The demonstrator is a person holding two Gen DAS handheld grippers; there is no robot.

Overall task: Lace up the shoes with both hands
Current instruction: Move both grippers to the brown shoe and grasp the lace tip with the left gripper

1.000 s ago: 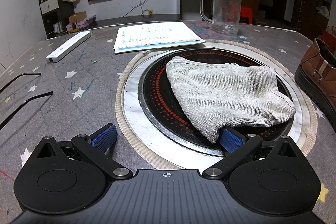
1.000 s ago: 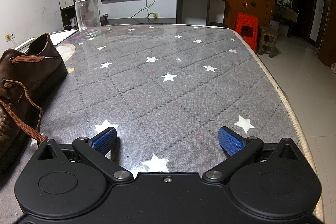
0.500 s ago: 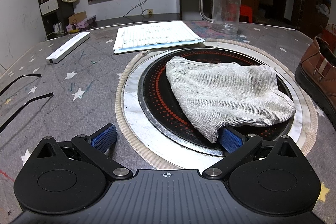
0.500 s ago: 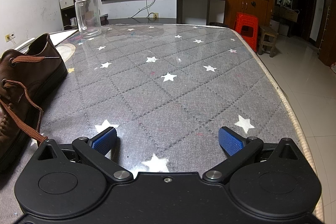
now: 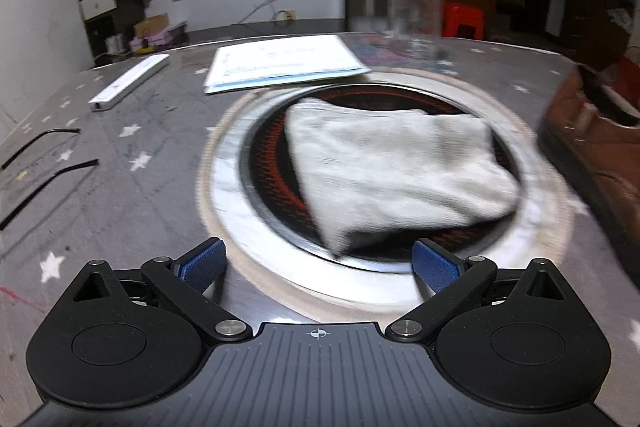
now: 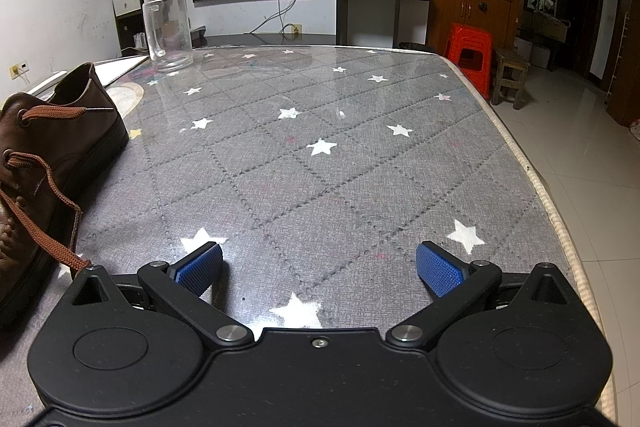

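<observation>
Two views are given, one from each hand-held gripper, both looking across a grey table (image 6: pixel 360 167) covered in a quilted cloth printed with white stars.

In the left wrist view, which is blurred, the left gripper (image 5: pixel 318 263) is seen at the bottom with its blue-padded fingers (image 5: pixel 202 263) spread wide and nothing held between them. Just ahead of it a round black cooktop (image 5: pixel 272 163) ringed in red dots is set into the table, and a pale grey towel (image 5: pixel 396 171) is draped over it. A brown leather shoe (image 5: pixel 592 143) is seen at the right edge, just beside the cooktop's metal rim. Further back, a stack of paper (image 5: pixel 280 63), a clear glass mug (image 5: pixel 418 7), a white bar-shaped device (image 5: pixel 128 83) and two thin black rods (image 5: pixel 48 179) at the left edge are laid on the table.

In the right wrist view, the right gripper (image 6: pixel 320 269) is likewise released, its jaws wide apart over bare cloth with nothing gripped. The shoe (image 6: pixel 52 155) is placed at the left edge, partly cut off by the frame. Its brown lace (image 6: pixel 48 227) is threaded through the upper eyelets, and one loose end is trailed down the side to the table, close to the gripper's left finger; whether it is touched cannot be told. The mug (image 6: pixel 167 27) stands upright beyond the shoe.
</observation>
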